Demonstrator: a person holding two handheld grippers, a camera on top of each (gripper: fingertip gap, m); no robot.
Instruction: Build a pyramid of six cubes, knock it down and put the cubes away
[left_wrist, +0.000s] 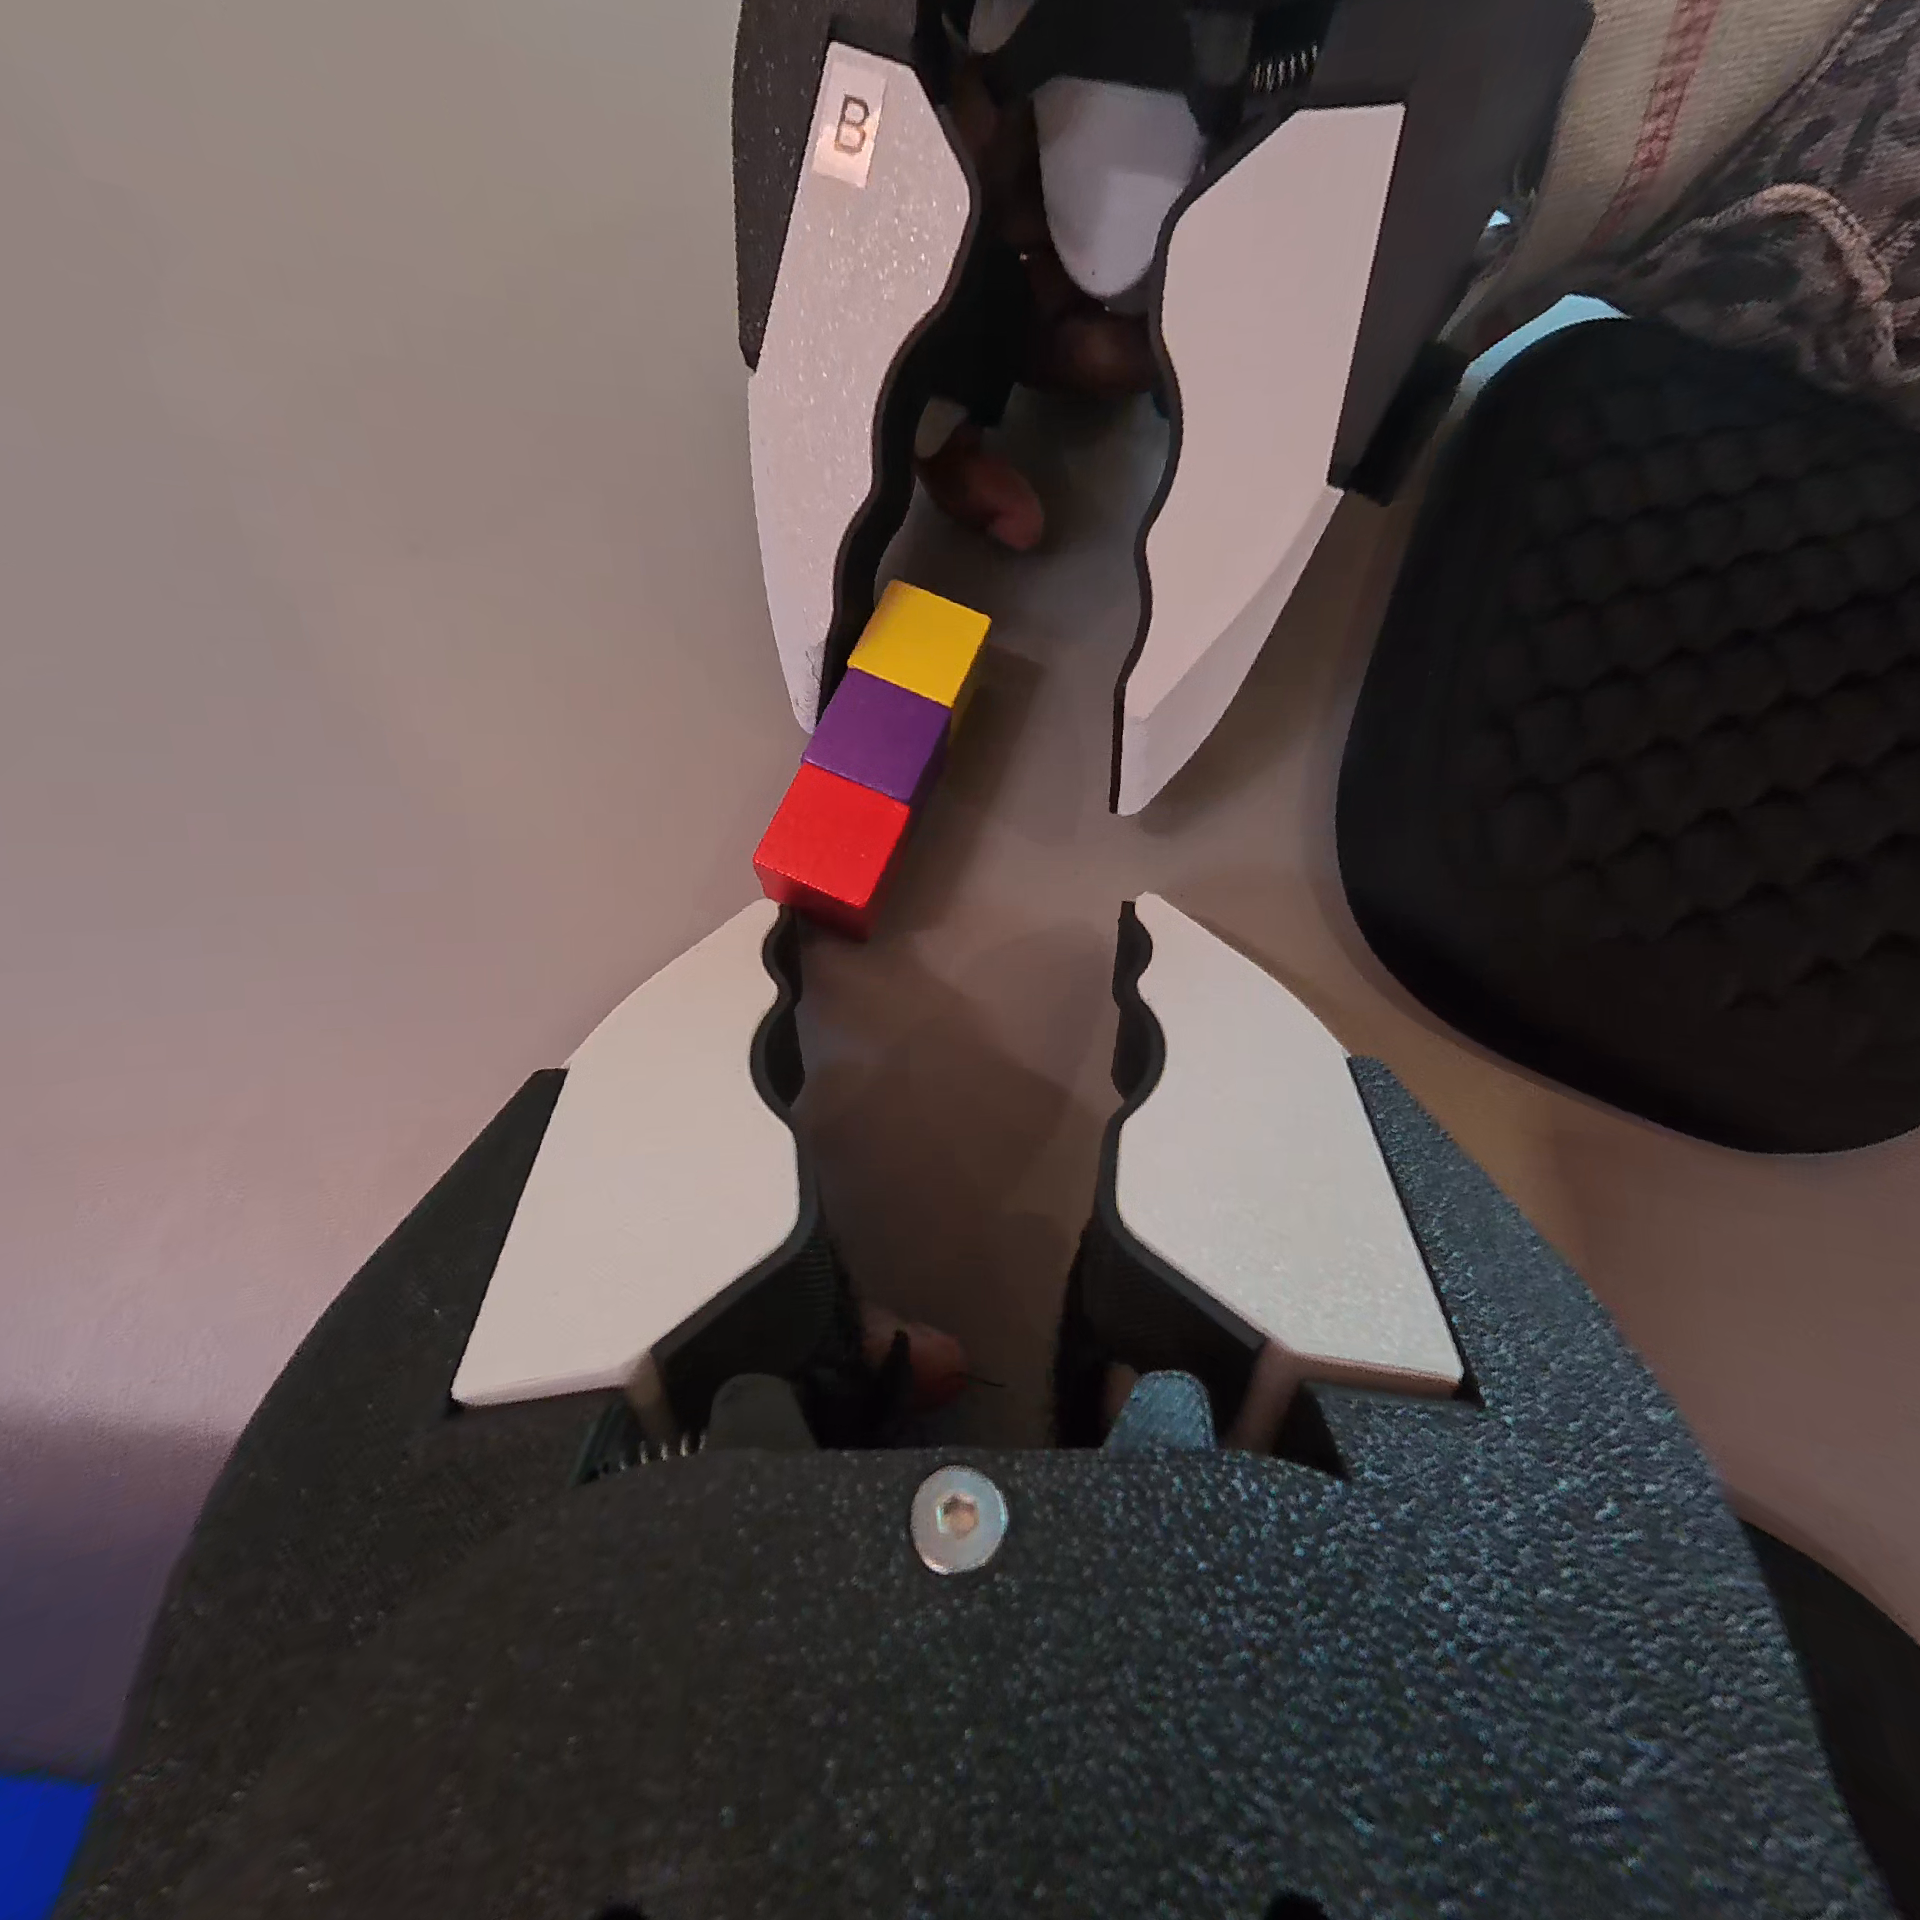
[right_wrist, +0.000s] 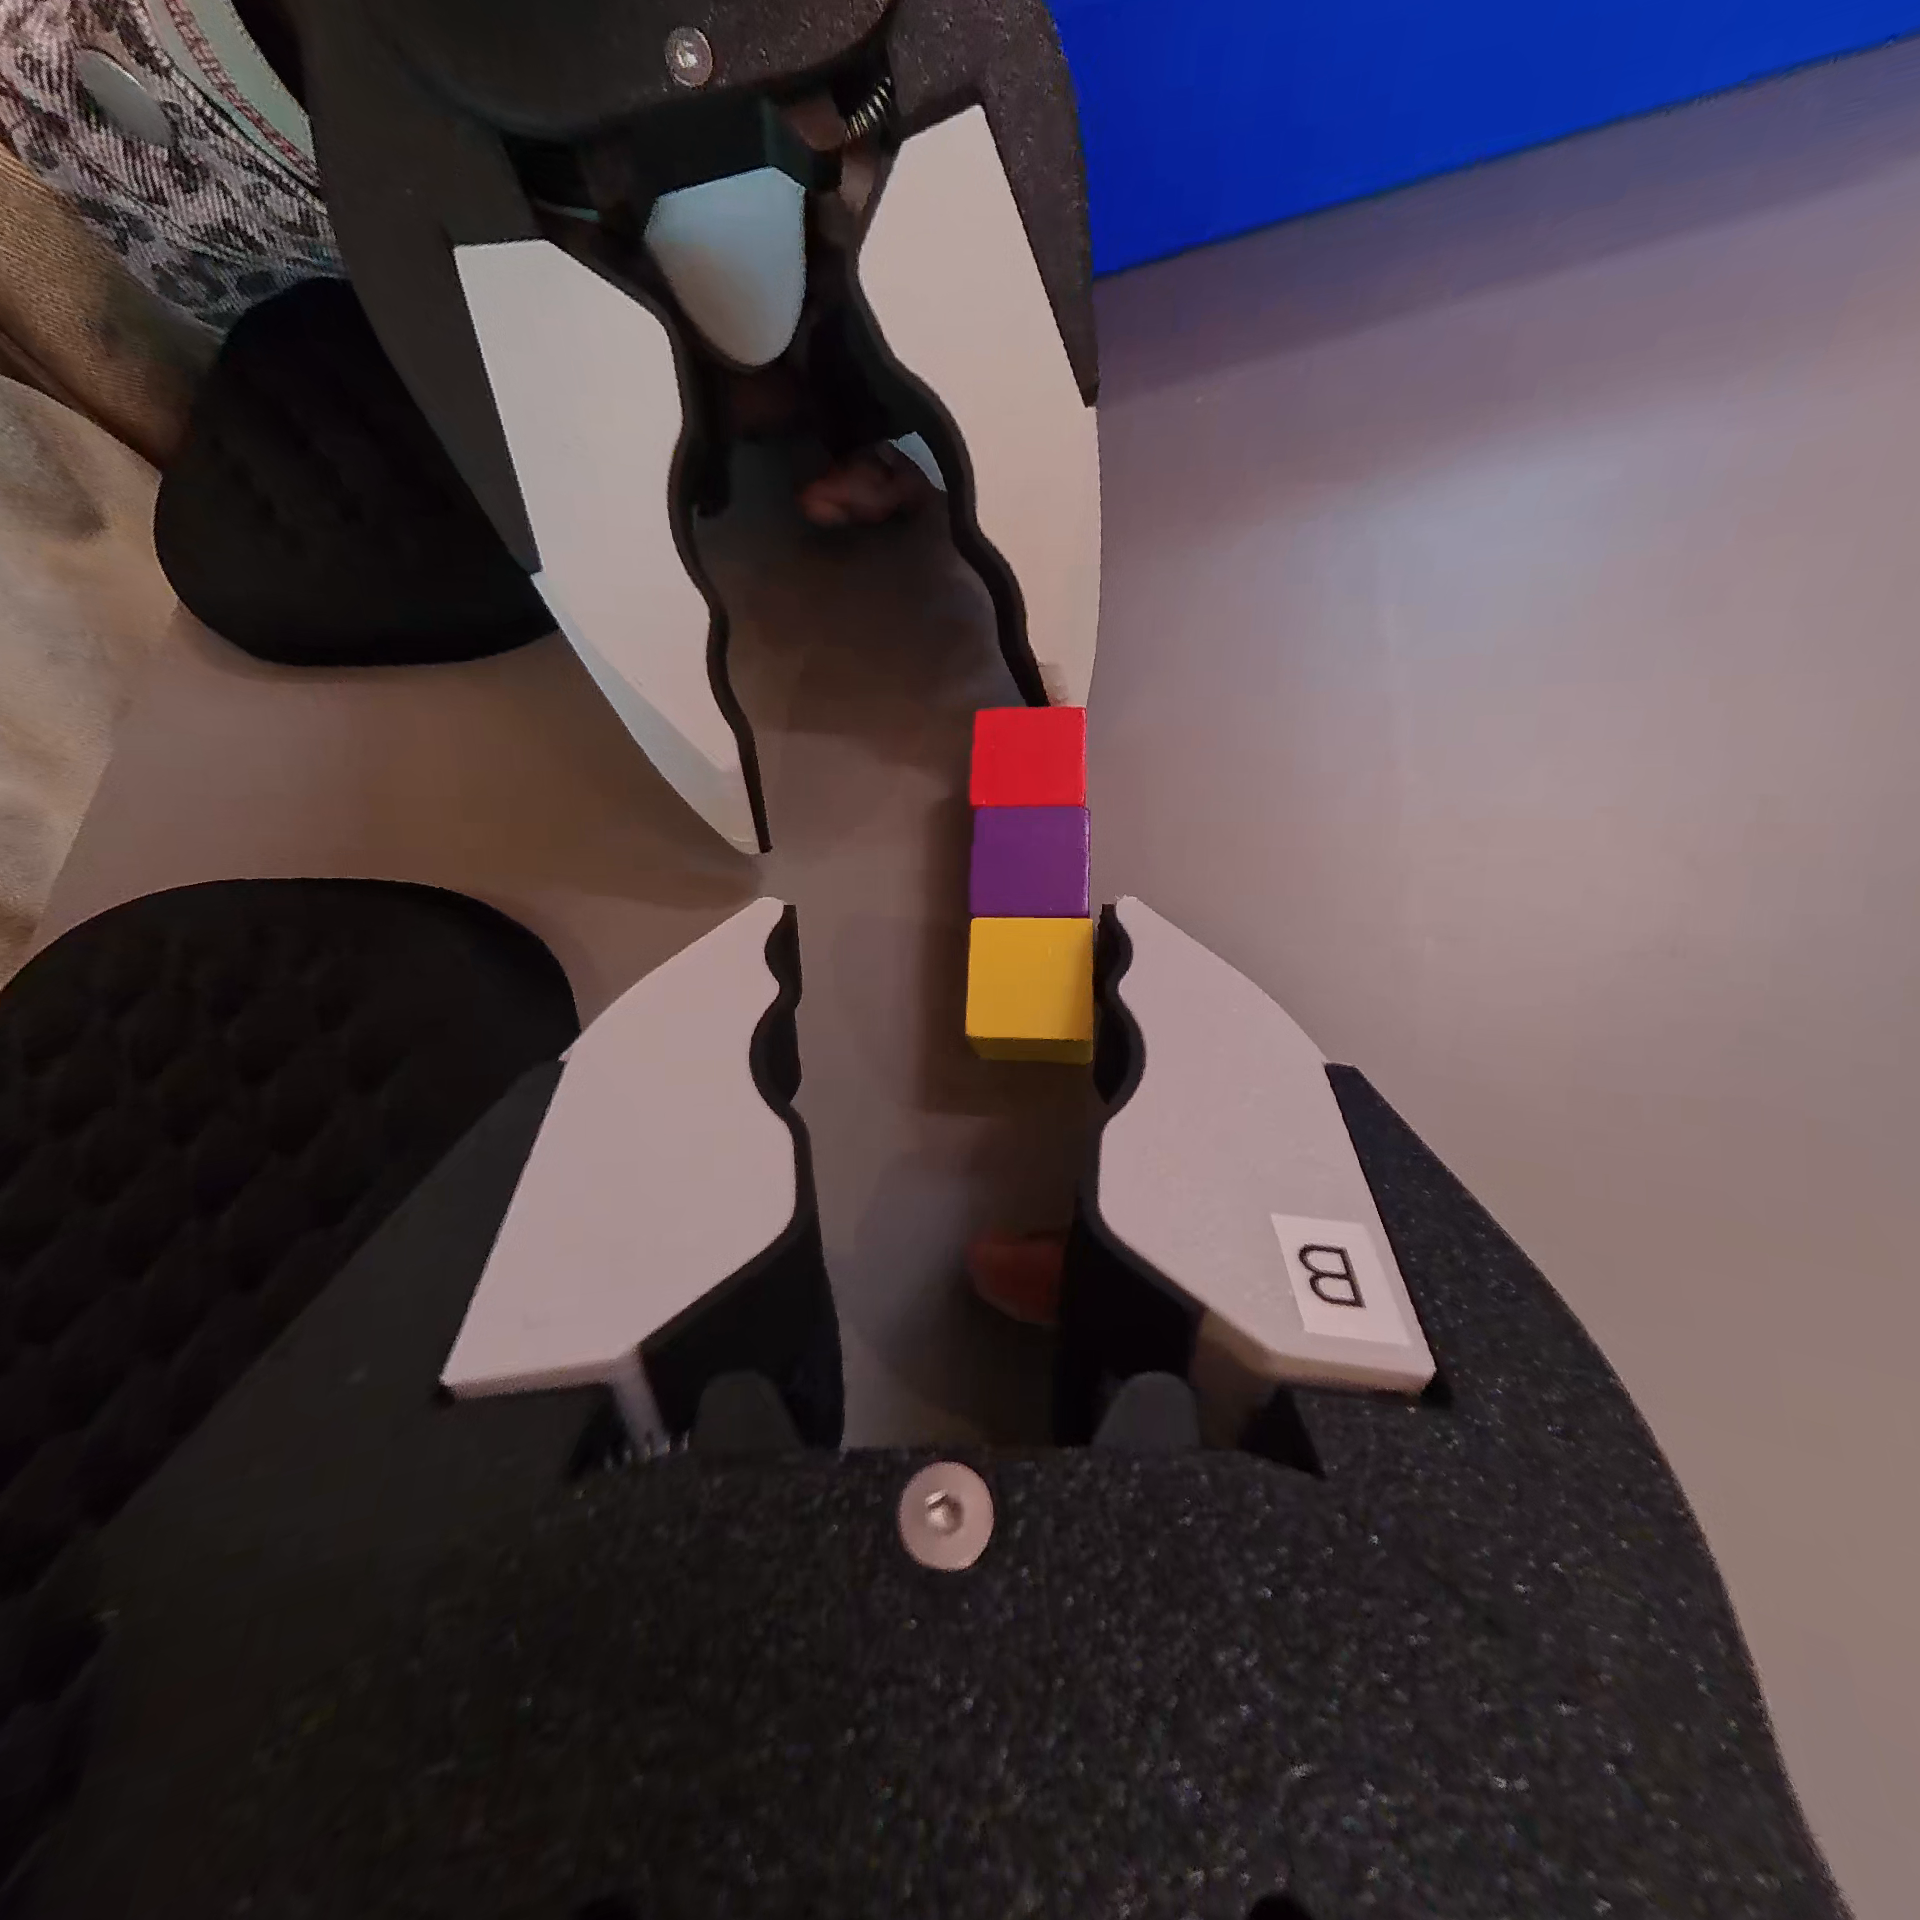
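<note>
While both tongs face each other with jaws wide and empty, the row of red cube (left_wrist: 831, 847), purple cube (left_wrist: 881, 732) and yellow cube (left_wrist: 920, 639) lies on the tabletop (left_wrist: 364, 623) between them, its long axis running tongs to tongs: left tongs (left_wrist: 951, 914) nearest red, right tongs (right_wrist: 951, 914) beside yellow.

Soft dim indoor light, faint shadows, strong wide-angle edge distortion, sharp centre

Three cubes (left_wrist: 878, 758) touching, in a row

Cubes hemmed in end to end

The red cube (left_wrist: 831, 847), purple cube (left_wrist: 883, 732) and yellow cube (left_wrist: 920, 644) lie in a touching row between the left gripper (left_wrist: 951, 904) and right gripper (right_wrist: 945, 909); bare table (left_wrist: 364, 520) flanks one side.
</note>
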